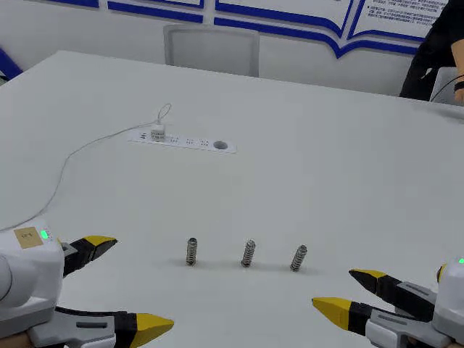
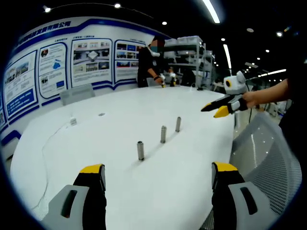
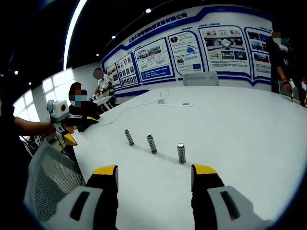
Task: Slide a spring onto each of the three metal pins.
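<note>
Three metal pins stand upright in a row on the white table (image 1: 326, 159), each with a coiled spring around it: left (image 1: 191, 251), middle (image 1: 248, 253), right (image 1: 299, 258). The right one leans a little. My left gripper (image 1: 130, 283) hovers at the near left of the row, open and empty. My right gripper (image 1: 342, 288) hovers at the near right, also open and empty. In the left gripper view the sprung pins (image 2: 163, 134) stand ahead of my left gripper (image 2: 158, 168). In the right gripper view the pins (image 3: 151, 143) stand ahead of my right gripper (image 3: 155, 170).
A white power strip (image 1: 185, 142) with a plug and a trailing cable (image 1: 65, 163) lies further back on the table. A grey chair (image 1: 212, 47) stands behind the far edge. A person (image 1: 435, 58) sits at the far right. A mesh chair back (image 2: 268, 163) is at the near edge.
</note>
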Tool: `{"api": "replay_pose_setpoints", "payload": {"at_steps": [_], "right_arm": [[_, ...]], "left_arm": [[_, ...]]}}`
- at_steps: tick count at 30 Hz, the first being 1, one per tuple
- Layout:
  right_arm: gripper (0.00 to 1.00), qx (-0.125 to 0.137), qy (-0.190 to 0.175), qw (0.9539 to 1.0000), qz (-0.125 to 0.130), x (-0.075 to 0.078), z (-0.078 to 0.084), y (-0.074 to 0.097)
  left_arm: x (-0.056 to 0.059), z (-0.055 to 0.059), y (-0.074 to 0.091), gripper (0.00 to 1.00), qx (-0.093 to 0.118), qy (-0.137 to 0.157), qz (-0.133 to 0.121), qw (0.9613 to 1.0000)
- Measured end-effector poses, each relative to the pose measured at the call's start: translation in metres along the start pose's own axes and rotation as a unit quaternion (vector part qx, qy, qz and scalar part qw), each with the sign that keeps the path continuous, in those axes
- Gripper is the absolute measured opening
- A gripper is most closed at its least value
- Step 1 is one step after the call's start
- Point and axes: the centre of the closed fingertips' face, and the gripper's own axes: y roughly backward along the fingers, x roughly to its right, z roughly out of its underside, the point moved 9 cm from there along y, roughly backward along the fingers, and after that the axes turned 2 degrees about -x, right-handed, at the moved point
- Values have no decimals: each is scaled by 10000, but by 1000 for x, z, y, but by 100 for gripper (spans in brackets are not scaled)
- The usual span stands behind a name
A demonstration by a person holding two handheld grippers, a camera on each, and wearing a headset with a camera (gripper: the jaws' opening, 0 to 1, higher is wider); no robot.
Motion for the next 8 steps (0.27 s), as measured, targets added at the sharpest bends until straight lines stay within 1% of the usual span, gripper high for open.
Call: {"api": "replay_pose_setpoints", "payload": {"at_steps": [4,8], "right_arm": [[62,-9,-60,10000,36,0,3,-1],[62,-23,-101,9999,47,-1,5,-3]], "left_arm": [[-1,-1,0,94,29,16,-26,10000],[-1,2,-1,94,-17,27,-27,10000]]}}
